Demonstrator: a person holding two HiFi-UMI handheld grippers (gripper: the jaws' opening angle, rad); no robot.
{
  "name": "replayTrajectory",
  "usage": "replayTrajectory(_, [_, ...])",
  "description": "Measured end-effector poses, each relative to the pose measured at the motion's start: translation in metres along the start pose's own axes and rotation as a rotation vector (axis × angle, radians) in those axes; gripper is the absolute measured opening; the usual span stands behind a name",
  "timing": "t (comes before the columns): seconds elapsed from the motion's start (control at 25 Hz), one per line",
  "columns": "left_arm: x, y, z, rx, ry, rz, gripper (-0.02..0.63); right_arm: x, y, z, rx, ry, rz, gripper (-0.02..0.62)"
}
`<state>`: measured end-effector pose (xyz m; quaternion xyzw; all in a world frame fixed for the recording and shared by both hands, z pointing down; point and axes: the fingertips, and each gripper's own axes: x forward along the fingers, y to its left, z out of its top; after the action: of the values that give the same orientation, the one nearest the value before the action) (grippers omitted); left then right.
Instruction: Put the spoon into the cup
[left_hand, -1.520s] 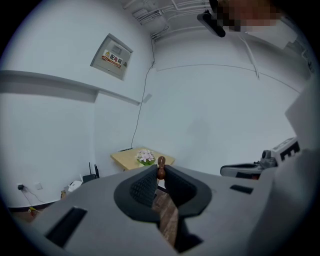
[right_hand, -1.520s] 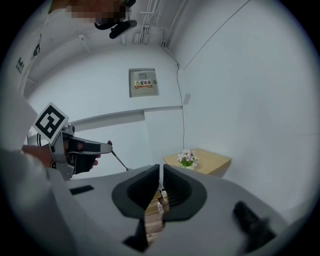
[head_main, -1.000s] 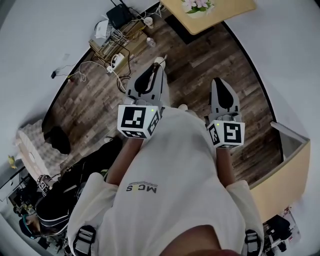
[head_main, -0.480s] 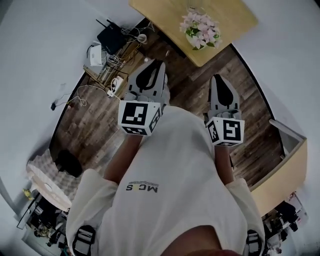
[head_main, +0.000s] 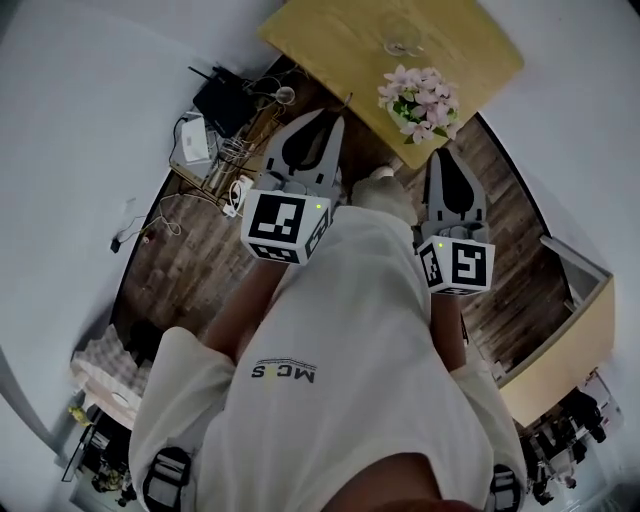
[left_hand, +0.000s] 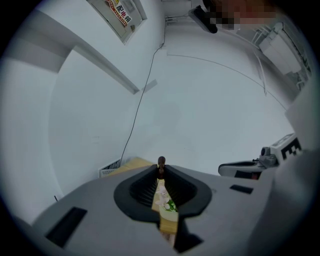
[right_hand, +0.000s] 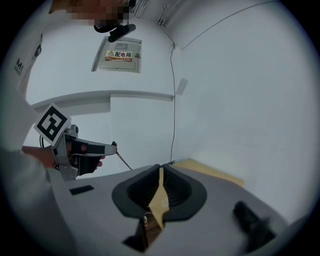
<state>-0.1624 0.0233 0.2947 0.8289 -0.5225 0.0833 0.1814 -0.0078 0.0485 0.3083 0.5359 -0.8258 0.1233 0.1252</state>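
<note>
My left gripper (head_main: 332, 122) is shut on a thin spoon. The spoon's brown handle end (left_hand: 161, 161) sticks up between the closed tips, and its shaft (right_hand: 123, 161) hangs down below the left gripper (right_hand: 111, 146) in the right gripper view. A clear glass cup (head_main: 403, 40) stands on the wooden table (head_main: 330, 40) ahead, beyond a pot of pink flowers (head_main: 422, 95). My right gripper (head_main: 447, 158) is held beside the left one near the table's corner, shut and holding nothing. Both are still short of the cup.
A router, boxes and tangled cables (head_main: 215, 110) lie on the wood floor at the left, against the white wall. A light wooden cabinet (head_main: 565, 345) stands at the right. My own white shirt fills the lower middle.
The table with the flowers and cup has come closer and further into view over the three frames. Both grippers stay shut and held out in front.
</note>
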Motion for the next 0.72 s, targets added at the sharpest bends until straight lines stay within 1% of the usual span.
replayTrajectory(0.24, [0.033, -0.006, 0.005, 0.021, 0.025, -0.045, 0.051, 0.011, -0.022, -0.004, 0.037, -0.001, -0.038, 0.041])
replayTrajectory(0.4, [0.05, -0.01, 0.004, 0.018, 0.045, -0.054, 0.051, 0.019, -0.034, -0.007, 0.063, -0.004, -0.051, 0.041])
replayTrajectory(0.72, [0.079, -0.014, 0.008, 0.059, 0.062, -0.071, 0.051, 0.03, -0.046, -0.005, 0.085, -0.025, -0.057, 0.041])
